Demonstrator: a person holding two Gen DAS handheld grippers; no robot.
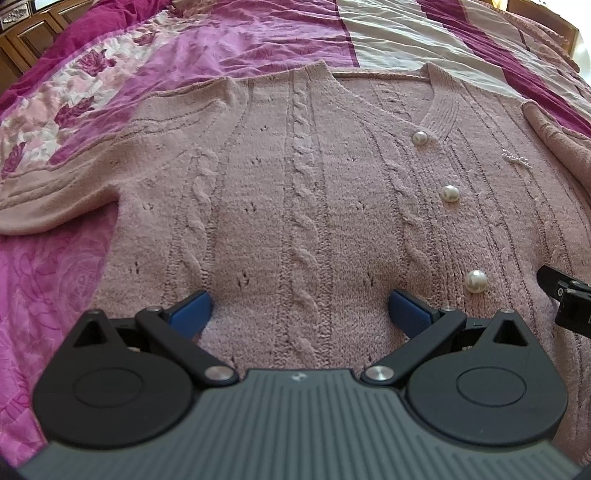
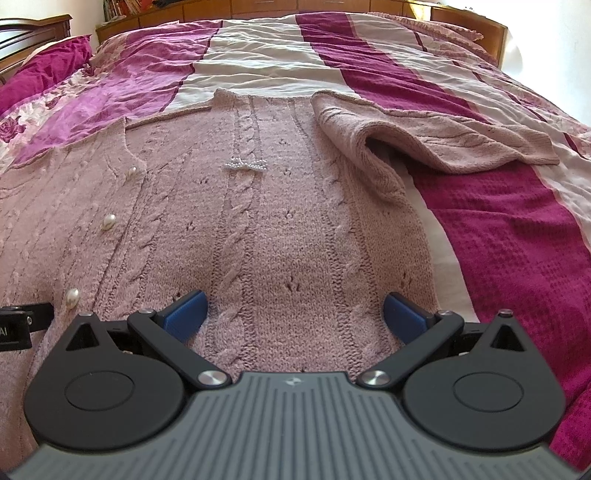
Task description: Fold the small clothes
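Observation:
A pink cable-knit cardigan (image 1: 295, 184) with pearl buttons (image 1: 450, 193) lies face up, spread flat on the bed. My left gripper (image 1: 299, 310) is open, its blue pads (image 1: 190, 314) low over the cardigan's lower left half. My right gripper (image 2: 295, 314) is open over the cardigan's (image 2: 280, 229) lower right half. The cardigan's left sleeve (image 1: 48, 184) lies stretched out to the side. Its right sleeve (image 2: 424, 136) lies rumpled out to the right, with a fold at the armpit. A small bead bow (image 2: 246, 165) sits on the chest.
The bed cover (image 2: 509, 229) has magenta, pink and cream stripes and a rose print at the left (image 1: 44, 122). A wooden headboard (image 2: 258, 9) runs along the far edge. A tip of the right gripper shows at the left view's right edge (image 1: 565, 295).

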